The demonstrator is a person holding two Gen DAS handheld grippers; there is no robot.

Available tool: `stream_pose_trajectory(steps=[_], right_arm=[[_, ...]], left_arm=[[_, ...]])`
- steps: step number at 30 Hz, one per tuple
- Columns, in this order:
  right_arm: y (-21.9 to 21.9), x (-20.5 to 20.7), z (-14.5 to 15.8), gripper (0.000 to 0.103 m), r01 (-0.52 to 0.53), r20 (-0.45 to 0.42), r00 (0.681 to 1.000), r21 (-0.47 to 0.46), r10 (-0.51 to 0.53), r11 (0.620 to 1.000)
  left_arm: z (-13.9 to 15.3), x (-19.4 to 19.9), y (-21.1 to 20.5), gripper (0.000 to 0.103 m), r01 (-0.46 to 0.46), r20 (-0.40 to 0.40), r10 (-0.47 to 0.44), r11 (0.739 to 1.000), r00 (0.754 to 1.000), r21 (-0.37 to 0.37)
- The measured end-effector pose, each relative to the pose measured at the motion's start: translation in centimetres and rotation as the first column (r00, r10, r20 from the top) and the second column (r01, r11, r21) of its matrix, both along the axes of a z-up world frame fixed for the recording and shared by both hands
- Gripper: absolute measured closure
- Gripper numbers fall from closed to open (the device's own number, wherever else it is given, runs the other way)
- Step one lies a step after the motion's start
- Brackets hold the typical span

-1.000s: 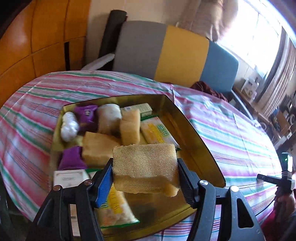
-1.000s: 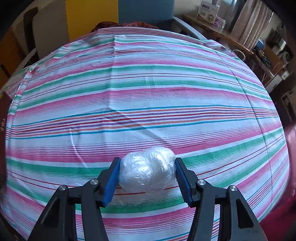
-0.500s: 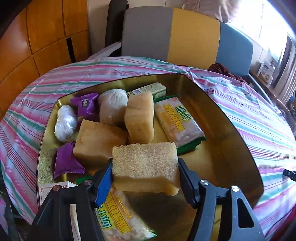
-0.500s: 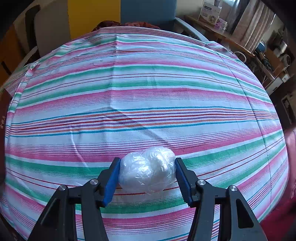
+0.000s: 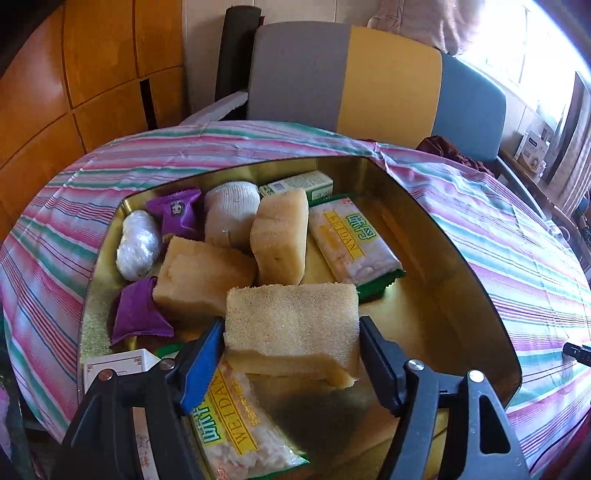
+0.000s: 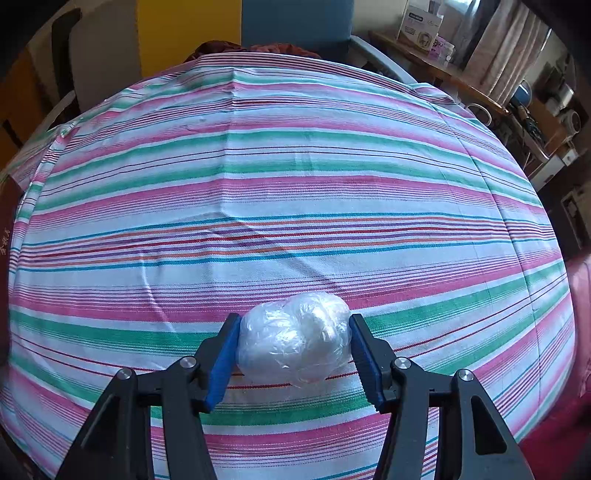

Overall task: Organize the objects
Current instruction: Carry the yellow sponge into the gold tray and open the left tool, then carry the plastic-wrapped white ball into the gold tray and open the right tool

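My left gripper (image 5: 291, 354) is shut on a yellow sponge block (image 5: 291, 325) and holds it over the near part of a gold metal tray (image 5: 461, 280). In the tray lie two more sponge blocks (image 5: 203, 280), two WEIDAN snack packs (image 5: 351, 243), two purple candy packets (image 5: 177, 218), a white sock roll (image 5: 231, 210), a plastic-wrapped white ball (image 5: 136, 243) and a small green box (image 5: 299, 182). My right gripper (image 6: 295, 350) is shut on another plastic-wrapped white ball (image 6: 295, 336) just above the striped tablecloth (image 6: 295, 184).
A white carton (image 5: 118, 369) lies at the tray's near left corner. A grey, yellow and blue chair (image 5: 369, 77) stands behind the table. A wooden wall (image 5: 74, 74) is at left. Shelves with boxes (image 6: 424, 26) stand beyond the table's far right.
My left gripper has carried the sponge forward and lower over the tray, which now fills more of the view. My right gripper with the wrapped ball has barely moved.
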State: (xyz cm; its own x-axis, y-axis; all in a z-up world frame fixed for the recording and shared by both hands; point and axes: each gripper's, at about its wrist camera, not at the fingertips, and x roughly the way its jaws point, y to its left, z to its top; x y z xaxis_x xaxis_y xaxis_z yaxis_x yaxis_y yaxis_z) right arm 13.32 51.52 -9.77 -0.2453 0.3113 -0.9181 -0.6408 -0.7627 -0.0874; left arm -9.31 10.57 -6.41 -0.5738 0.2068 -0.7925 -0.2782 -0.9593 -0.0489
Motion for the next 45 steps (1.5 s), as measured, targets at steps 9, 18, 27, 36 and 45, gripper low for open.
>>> stream_pose_trajectory(steps=[9, 18, 27, 36, 45], right_arm=[[0.2, 0.0, 0.0, 0.044, -0.004, 0.000, 1.000, 0.003, 0.004, 1.000], [0.1, 0.0, 0.1, 0.044, -0.020, 0.002, 1.000, 0.009, 0.020, 1.000], [0.4, -0.1, 0.0, 0.045, -0.037, 0.005, 0.999, 0.013, 0.037, 0.999], [0.1, -0.4, -0.3, 0.045, -0.042, 0.005, 0.999, 0.004, 0.042, 0.999], [0.1, -0.7, 0.1, 0.045, -0.041, -0.020, 0.999, 0.003, 0.041, 0.999]], left_arm=[[2.1, 1.5, -0.7, 0.026, -0.005, -0.067, 0.005, 1.000, 0.998, -0.002], [5.0, 3.4, -1.3, 0.026, 0.004, -0.137, -0.001, 1.000, 0.991, 0.025], [6.8, 5.0, -1.9, 0.026, 0.016, -0.169, -0.006, 0.998, 0.986, 0.058], [6.4, 5.8, -2.2, 0.026, 0.020, -0.157, -0.012, 0.998, 0.988, 0.053], [6.8, 6.7, -2.8, 0.026, 0.027, -0.163, -0.015, 0.997, 0.987, 0.069]])
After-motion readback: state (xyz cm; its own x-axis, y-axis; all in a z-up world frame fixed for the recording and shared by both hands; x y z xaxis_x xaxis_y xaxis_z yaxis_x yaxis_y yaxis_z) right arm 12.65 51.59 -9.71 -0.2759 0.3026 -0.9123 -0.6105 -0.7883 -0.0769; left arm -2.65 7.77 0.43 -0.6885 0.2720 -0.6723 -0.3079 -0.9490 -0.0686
